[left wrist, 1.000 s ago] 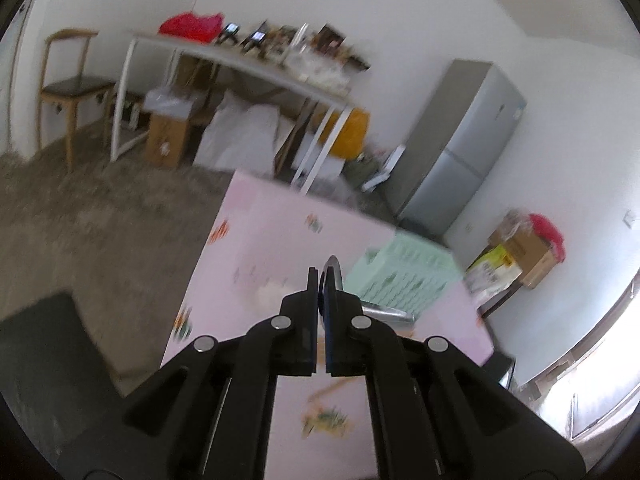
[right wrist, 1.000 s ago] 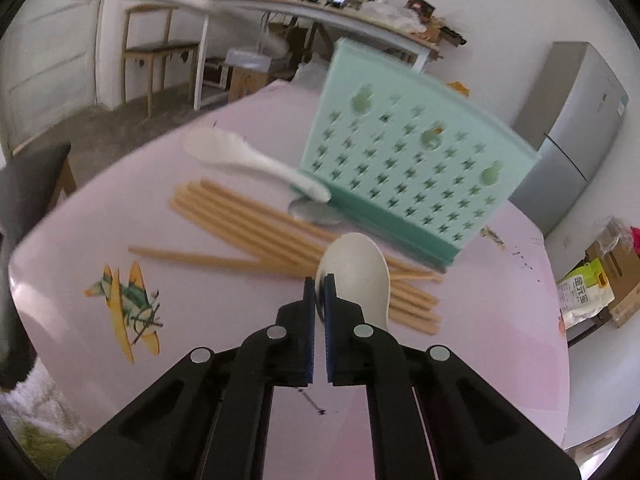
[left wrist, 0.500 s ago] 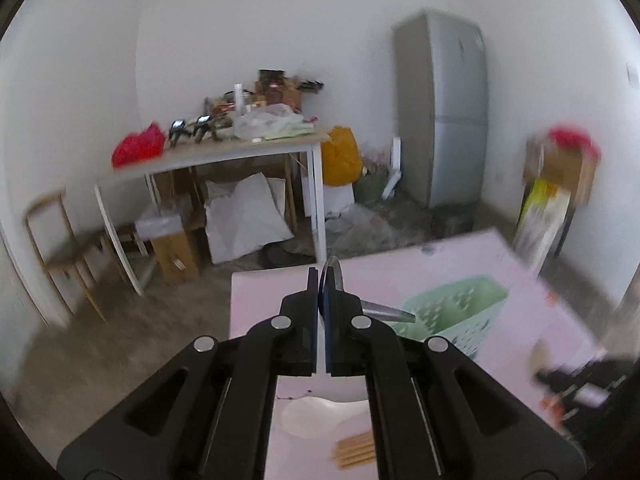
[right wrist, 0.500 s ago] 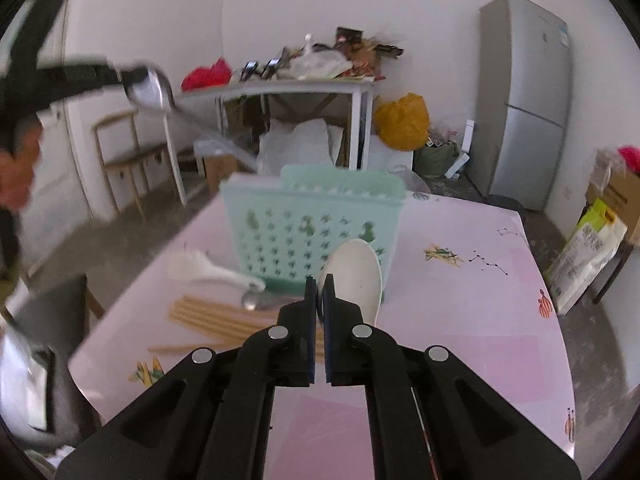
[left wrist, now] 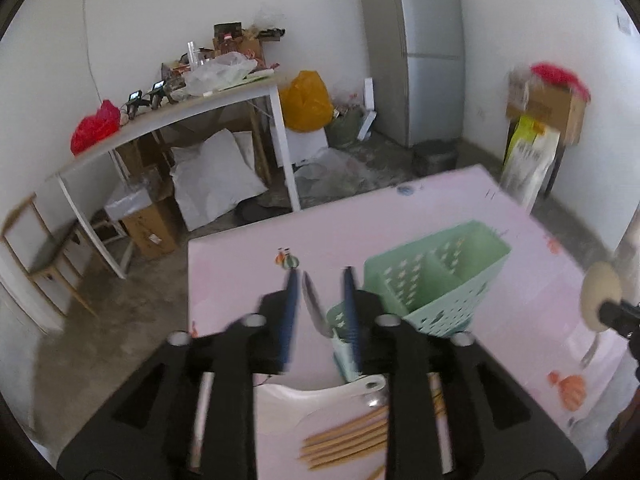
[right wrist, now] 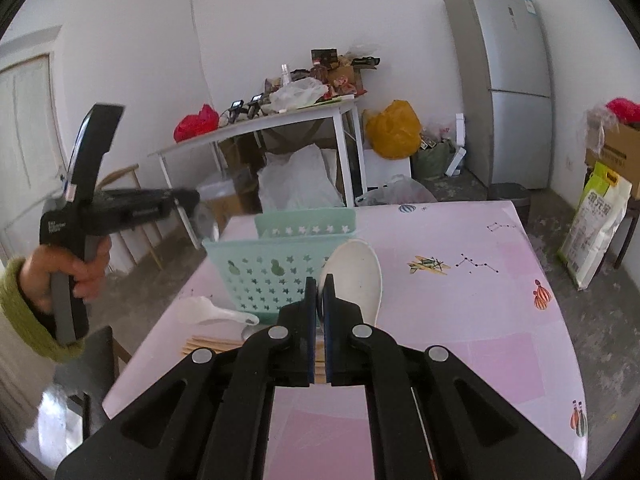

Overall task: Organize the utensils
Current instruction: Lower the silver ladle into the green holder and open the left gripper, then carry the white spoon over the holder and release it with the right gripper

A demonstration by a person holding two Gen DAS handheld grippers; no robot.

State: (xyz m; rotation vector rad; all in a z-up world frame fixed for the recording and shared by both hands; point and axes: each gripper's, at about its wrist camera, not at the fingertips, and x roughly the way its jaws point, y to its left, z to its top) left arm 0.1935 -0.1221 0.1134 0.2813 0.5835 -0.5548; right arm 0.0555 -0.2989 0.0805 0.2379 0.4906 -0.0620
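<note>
- While the left claw (left wrist: 319, 294) was clamped on a metal spoon (left wrist: 316, 307) half a second ago, its jaws have just been opening; the blurred spoon now sits loose in the gap, its tip just above the near compartment of the green utensil basket (left wrist: 436, 280)
- Right claw (right wrist: 319, 298) is pinched tight on the handle of a white spoon (right wrist: 354, 276), as in both earlier frames; the bowl rises just beyond its fingertips, in front of the basket (right wrist: 276, 268)
- Seen from the right claw, the basket has gone from tilted to upright and nearly square-on
- Below the left claw lie a white rice paddle (left wrist: 316, 404) and wooden chopsticks (left wrist: 344, 440) on the pink desk (left wrist: 240, 264)
- Left of the right claw, a hand (right wrist: 72, 270) in a green sleeve (right wrist: 24, 312) grips the other tool
</note>
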